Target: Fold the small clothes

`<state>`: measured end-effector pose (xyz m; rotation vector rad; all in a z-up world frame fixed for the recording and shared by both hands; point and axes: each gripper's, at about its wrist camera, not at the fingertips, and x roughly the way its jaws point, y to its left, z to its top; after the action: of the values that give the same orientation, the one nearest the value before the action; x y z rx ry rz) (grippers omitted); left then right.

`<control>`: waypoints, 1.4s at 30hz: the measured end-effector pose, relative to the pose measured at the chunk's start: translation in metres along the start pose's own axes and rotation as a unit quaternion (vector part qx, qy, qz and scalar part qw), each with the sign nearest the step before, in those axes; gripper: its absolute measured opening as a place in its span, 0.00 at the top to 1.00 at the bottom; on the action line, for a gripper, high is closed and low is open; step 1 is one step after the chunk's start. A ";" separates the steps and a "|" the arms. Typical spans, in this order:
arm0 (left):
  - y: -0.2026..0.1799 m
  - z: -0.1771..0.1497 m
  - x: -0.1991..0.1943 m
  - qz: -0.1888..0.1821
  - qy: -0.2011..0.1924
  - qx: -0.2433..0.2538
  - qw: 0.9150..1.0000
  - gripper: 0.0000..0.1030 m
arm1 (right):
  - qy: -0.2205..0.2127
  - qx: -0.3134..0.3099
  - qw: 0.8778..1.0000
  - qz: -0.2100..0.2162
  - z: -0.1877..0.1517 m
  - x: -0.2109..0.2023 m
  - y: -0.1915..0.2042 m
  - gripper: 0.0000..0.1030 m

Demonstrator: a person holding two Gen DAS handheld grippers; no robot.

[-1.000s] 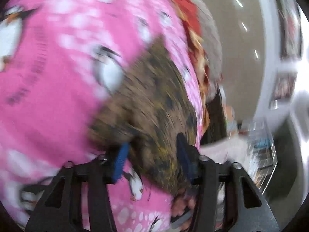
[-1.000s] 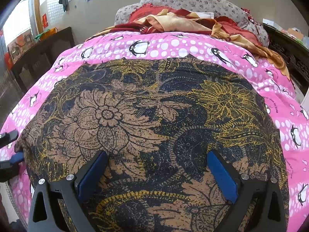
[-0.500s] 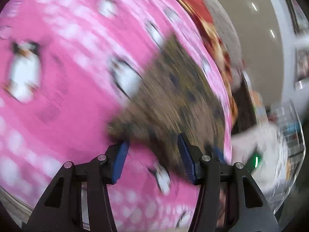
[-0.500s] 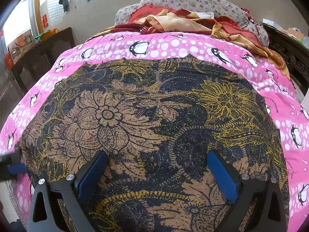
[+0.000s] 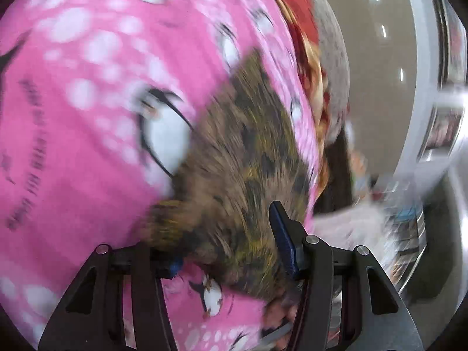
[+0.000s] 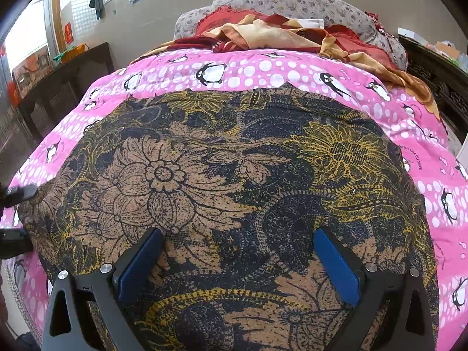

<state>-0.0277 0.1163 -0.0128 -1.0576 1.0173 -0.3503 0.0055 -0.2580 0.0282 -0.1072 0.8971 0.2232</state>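
Note:
A dark batik garment [image 6: 234, 181] with tan and yellow flowers lies spread flat on a pink penguin blanket [image 6: 263, 70]. My right gripper [image 6: 237, 251] is open, its jaws wide apart just above the garment's near middle. In the blurred left wrist view the same garment [image 5: 248, 175] runs away from my left gripper [image 5: 228, 242], which is open with the garment's corner between its fingers. The left gripper's fingers [image 6: 20, 193] show at the garment's left corner in the right wrist view.
A heap of red and orange cloth [image 6: 278, 35] and a grey floral pillow [image 6: 292, 3] lie at the bed's far end. Dark wooden furniture [image 6: 58, 87] stands at the left and a dark carved bedside piece [image 6: 438, 87] at the right.
My left gripper has swung around and moved onto the garment's corner, which now covers its left pad. The right gripper and the garment have stayed still.

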 end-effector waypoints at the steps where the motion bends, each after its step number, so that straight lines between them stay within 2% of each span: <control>1: -0.008 0.000 0.001 0.013 0.006 0.026 1.000 0.50 | 0.000 0.000 1.000 0.000 0.000 0.000 0.000 0.01; 2: -0.010 -0.001 -0.004 0.026 -0.009 0.042 0.999 0.50 | 0.002 0.001 1.000 -0.002 0.002 -0.002 0.001 0.01; 4: 0.002 0.005 -0.015 0.038 -0.051 0.023 0.998 0.52 | -0.001 0.007 1.000 -0.009 0.012 -0.013 0.002 0.01; 5: 0.008 0.006 -0.016 0.033 -0.053 0.010 0.998 0.59 | -0.016 0.006 1.000 -0.002 0.022 -0.023 0.004 0.01; 6: 0.008 0.003 -0.017 0.048 -0.058 0.019 0.997 0.63 | -0.026 0.003 1.000 0.004 0.031 -0.029 0.006 0.01; 7: 0.004 -0.001 -0.014 0.070 -0.062 0.037 0.995 0.72 | -0.039 -0.005 0.999 0.014 0.048 -0.037 0.010 0.01; 8: -0.001 -0.003 -0.013 0.092 -0.068 0.056 0.992 0.77 | -0.045 -0.012 0.999 0.025 0.061 -0.040 0.014 0.01; 10: -0.009 -0.005 -0.008 0.119 -0.084 0.082 0.986 0.83 | -0.049 -0.033 0.997 0.058 0.092 -0.041 0.027 0.01; 12: -0.021 -0.012 -0.006 0.154 -0.105 0.120 0.975 0.85 | -0.030 -0.065 0.994 0.088 0.122 -0.029 0.046 0.01; 13: -0.026 -0.017 -0.005 0.174 -0.118 0.144 0.967 0.87 | -0.019 -0.076 0.991 0.104 0.133 -0.022 0.054 0.01; 14: -0.036 -0.022 0.003 0.202 -0.136 0.184 0.952 0.88 | -0.008 -0.089 0.988 0.123 0.144 -0.013 0.064 0.01; 15: -0.050 -0.032 0.007 0.232 -0.158 0.237 0.930 0.89 | 0.005 -0.101 0.985 0.142 0.155 -0.003 0.076 0.01; 16: -0.064 -0.043 0.012 0.256 -0.180 0.290 0.904 0.89 | 0.020 -0.107 0.980 0.164 0.163 0.007 0.085 0.01; 17: -0.066 -0.047 0.017 0.267 -0.190 0.319 0.889 0.90 | 0.035 -0.112 0.976 0.183 0.168 0.016 0.092 0.01; 18: -0.076 -0.058 0.019 0.276 -0.201 0.361 0.868 0.90 | 0.053 -0.117 0.970 0.205 0.175 0.026 0.099 0.01; 19: -0.080 -0.063 0.019 0.275 -0.205 0.378 0.860 0.90 | 0.067 -0.123 0.965 0.219 0.179 0.036 0.107 0.01; 22: -0.091 -0.066 0.020 0.257 -0.203 0.406 0.853 0.91 | 0.093 -0.144 0.954 0.244 0.186 0.056 0.130 0.01; 24: -0.095 -0.064 0.023 0.253 -0.203 0.414 0.850 0.91 | 0.104 -0.170 0.950 0.240 0.188 0.066 0.149 0.01; 28: -0.100 -0.059 0.030 0.247 -0.197 0.418 0.852 0.91 | 0.128 -0.234 0.938 0.220 0.188 0.082 0.190 0.01; 30: -0.104 -0.060 0.030 0.244 -0.199 0.427 0.848 0.91 | 0.161 -0.273 0.924 0.213 0.181 0.091 0.208 0.04; 32: -0.107 -0.065 0.031 0.241 -0.197 0.434 0.846 0.91 | 0.188 -0.319 0.912 0.174 0.172 0.100 0.223 0.18; 33: -0.108 -0.065 0.031 0.237 -0.196 0.434 0.847 0.91 | 0.206 -0.334 0.907 0.153 0.168 0.107 0.228 0.28; 35: -0.111 -0.068 0.030 0.235 -0.195 0.434 0.847 0.91 | 0.215 -0.346 0.905 0.123 0.166 0.115 0.231 0.37; 36: -0.112 -0.068 0.030 0.234 -0.195 0.435 0.848 0.91 | 0.215 -0.343 0.908 0.105 0.168 0.118 0.229 0.45; 37: -0.113 -0.068 0.029 0.233 -0.195 0.435 0.848 0.91 | 0.215 -0.335 0.912 0.098 0.171 0.120 0.226 0.62; 40: -0.118 -0.070 0.025 0.225 -0.196 0.436 0.849 0.91 | 0.208 -0.305 0.922 0.116 0.179 0.116 0.212 0.86; 42: -0.125 -0.076 0.020 0.207 -0.196 0.441 0.851 0.92 | 0.197 -0.284 0.930 0.123 0.184 0.108 0.197 0.89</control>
<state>-0.0534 -0.0002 0.0741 -0.0466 0.5671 -0.1905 0.1645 -0.0166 0.0580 -0.5965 1.2260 0.7140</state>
